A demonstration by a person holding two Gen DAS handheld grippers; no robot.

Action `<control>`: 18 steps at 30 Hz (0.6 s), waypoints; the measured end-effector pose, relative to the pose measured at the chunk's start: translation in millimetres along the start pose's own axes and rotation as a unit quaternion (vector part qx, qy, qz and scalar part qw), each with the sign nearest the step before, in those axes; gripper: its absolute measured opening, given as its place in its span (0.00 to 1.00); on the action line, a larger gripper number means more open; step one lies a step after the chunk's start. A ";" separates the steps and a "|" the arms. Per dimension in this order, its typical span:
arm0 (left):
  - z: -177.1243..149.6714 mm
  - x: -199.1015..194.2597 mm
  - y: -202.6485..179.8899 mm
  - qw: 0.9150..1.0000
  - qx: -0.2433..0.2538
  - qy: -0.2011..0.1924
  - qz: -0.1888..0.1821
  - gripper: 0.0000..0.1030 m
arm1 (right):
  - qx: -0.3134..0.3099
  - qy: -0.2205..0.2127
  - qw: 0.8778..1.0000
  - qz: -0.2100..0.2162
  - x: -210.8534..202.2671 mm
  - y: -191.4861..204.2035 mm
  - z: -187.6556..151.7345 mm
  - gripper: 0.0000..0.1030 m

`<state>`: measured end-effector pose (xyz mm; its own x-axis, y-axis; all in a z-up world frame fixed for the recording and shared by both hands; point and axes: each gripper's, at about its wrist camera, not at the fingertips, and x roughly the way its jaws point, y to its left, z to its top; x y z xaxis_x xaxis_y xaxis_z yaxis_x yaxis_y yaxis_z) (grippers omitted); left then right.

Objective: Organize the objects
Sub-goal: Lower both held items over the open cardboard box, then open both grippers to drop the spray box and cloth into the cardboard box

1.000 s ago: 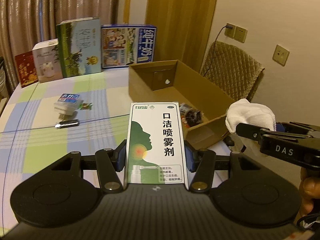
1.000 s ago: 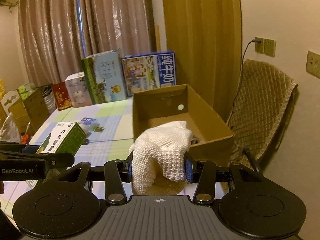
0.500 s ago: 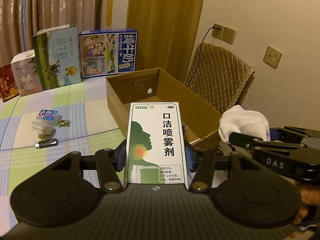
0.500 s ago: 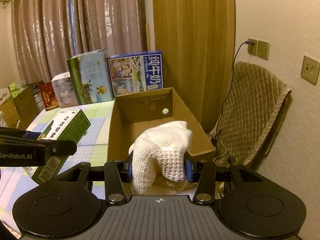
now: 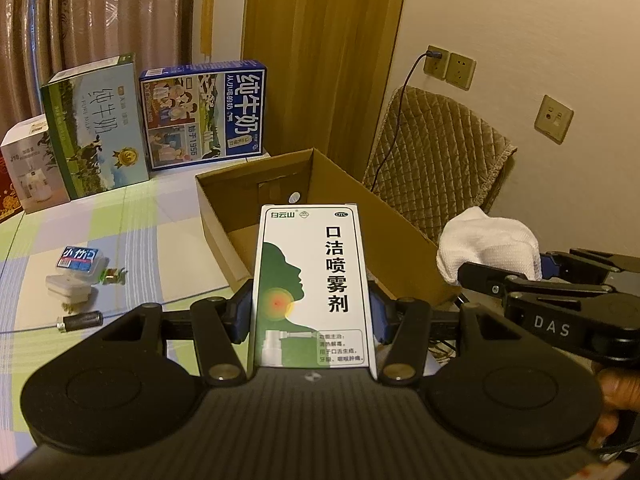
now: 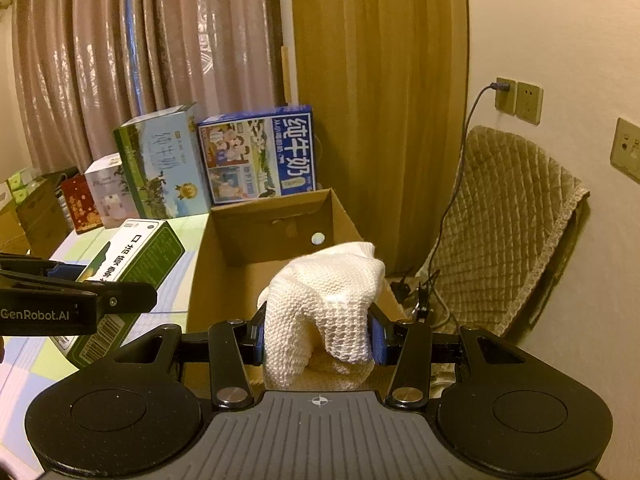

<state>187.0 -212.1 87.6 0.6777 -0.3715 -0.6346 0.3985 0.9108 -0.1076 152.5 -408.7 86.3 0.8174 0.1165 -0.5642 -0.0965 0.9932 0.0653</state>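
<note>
My left gripper (image 5: 310, 312) is shut on a white and green spray medicine box (image 5: 310, 280), held lengthwise in front of the open cardboard box (image 5: 276, 176). In the right wrist view the same medicine box (image 6: 132, 256) shows at the left, beside the cardboard box (image 6: 276, 210). My right gripper (image 6: 318, 336) is shut on a white knitted cloth (image 6: 324, 296), which hangs just over the near end of the carton. The cloth (image 5: 488, 240) also appears at the right of the left wrist view.
Small packets (image 5: 78, 266) and a dark cylinder (image 5: 80, 320) lie on the checked tablecloth (image 5: 160, 240) at the left. Milk cartons (image 5: 204, 114) and gift boxes (image 5: 32, 168) stand along the back. A quilted chair (image 6: 508, 216) sits right of the table, under a plugged cable (image 6: 468, 140).
Both grippers have moved forward and to the right, closer to the cardboard box, each still holding its object. The packets on the table now appear farther to the left.
</note>
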 end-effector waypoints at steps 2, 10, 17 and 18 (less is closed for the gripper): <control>4.9 8.9 0.9 1.000 0.001 0.003 0.000 0.49 | 0.002 0.002 1.000 0.001 8.5 -3.2 3.5 0.42; 20.8 46.0 0.2 1.000 0.004 0.014 -0.003 0.49 | 0.007 0.011 1.000 0.004 39.2 -14.1 16.8 0.42; 28.9 74.7 -0.7 1.000 0.001 0.021 -0.008 0.49 | 0.005 0.019 1.000 0.000 60.6 -22.4 21.7 0.42; 29.1 77.9 -0.4 1.000 0.001 0.022 -0.008 0.49 | 0.006 0.021 1.000 -0.001 63.2 -23.8 21.9 0.42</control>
<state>257.6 -246.6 60.5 0.6434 -0.3781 -0.6657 0.4101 0.9045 -0.1174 218.9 -425.0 67.1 0.7934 0.1151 -0.5977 -0.0882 0.9933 0.0742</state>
